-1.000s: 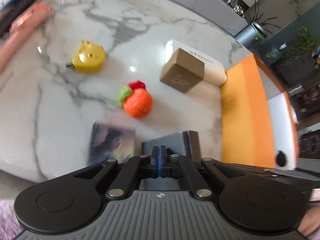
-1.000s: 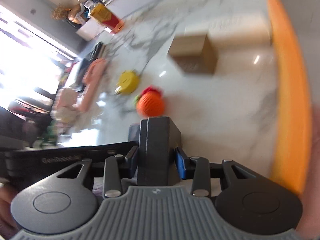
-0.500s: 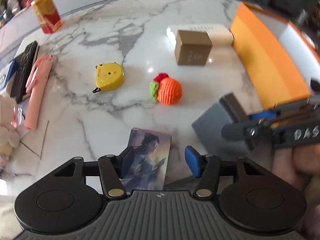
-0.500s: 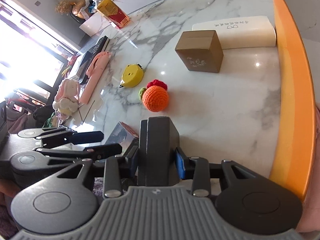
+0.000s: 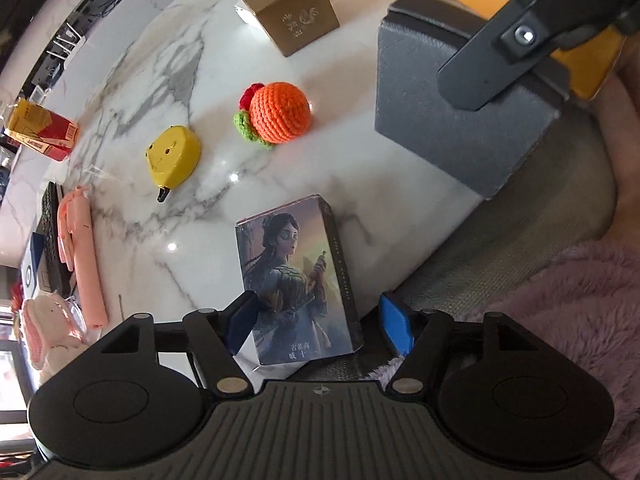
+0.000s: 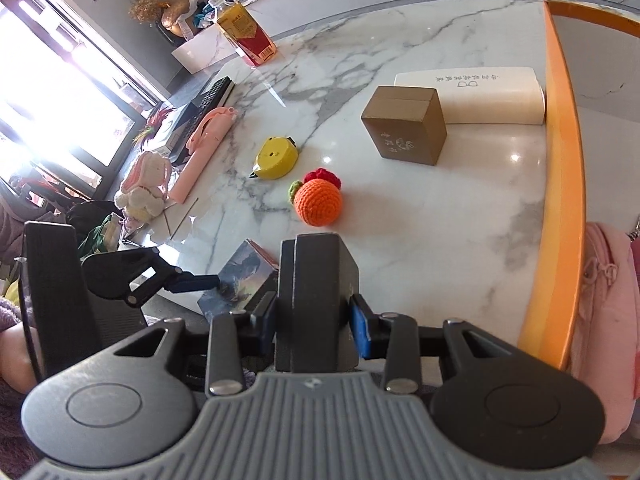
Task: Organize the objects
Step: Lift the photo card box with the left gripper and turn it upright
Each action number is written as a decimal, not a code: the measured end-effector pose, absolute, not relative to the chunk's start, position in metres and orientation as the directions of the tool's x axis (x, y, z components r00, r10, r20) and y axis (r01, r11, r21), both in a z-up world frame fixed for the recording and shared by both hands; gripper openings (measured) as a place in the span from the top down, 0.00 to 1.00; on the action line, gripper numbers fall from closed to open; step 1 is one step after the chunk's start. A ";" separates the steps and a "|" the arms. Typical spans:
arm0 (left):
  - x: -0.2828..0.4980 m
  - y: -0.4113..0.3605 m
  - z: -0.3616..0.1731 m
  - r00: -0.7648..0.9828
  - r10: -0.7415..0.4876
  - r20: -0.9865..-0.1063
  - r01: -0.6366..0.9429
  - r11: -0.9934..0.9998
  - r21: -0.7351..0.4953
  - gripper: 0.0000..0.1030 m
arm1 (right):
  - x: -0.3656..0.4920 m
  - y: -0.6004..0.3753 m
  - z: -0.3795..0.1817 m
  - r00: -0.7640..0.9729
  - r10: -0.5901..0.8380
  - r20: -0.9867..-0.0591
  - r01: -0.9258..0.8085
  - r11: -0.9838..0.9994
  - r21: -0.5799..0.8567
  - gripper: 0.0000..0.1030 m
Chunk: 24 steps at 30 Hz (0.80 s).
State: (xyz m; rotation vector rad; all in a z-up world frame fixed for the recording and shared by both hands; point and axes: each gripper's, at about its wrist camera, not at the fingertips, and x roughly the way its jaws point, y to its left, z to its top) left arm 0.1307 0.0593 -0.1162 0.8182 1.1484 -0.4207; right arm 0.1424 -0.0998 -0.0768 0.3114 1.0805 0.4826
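Marble table (image 5: pixel 200 60), card box (image 5: pixel 298 280) between opening left claw (image 5: pixel 318 326)

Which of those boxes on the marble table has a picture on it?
The picture box at the table's near edge, showing a painted figure. The brown box bears only a small logo; the white box only writing.

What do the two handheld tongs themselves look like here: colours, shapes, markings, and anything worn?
Both are alike: the left tongs and right tongs have a ribbed grey body, two round black discs, black linkage arms with silver rivets, and blue pads. A fuzzy pink sleeve shows beside the left one.
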 end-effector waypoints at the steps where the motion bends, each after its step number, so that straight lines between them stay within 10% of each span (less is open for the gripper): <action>1: 0.130 0.058 -0.117 0.382 0.116 -0.917 0.680 0.636 0.364 0.23 | 0.141 -0.101 -0.076 0.382 0.521 -0.763 -0.223 0.853 0.471 0.61; 14: 0.124 0.048 -0.126 0.365 0.200 -0.909 0.754 0.509 0.415 0.27 | 0.127 -0.113 -0.064 0.406 0.526 -0.747 -0.224 0.850 0.477 0.61; 24: 0.117 0.050 -0.121 0.455 0.244 -0.857 0.681 0.525 0.511 0.62 | 0.104 -0.119 -0.042 0.445 0.548 -0.708 -0.245 0.835 0.492 0.61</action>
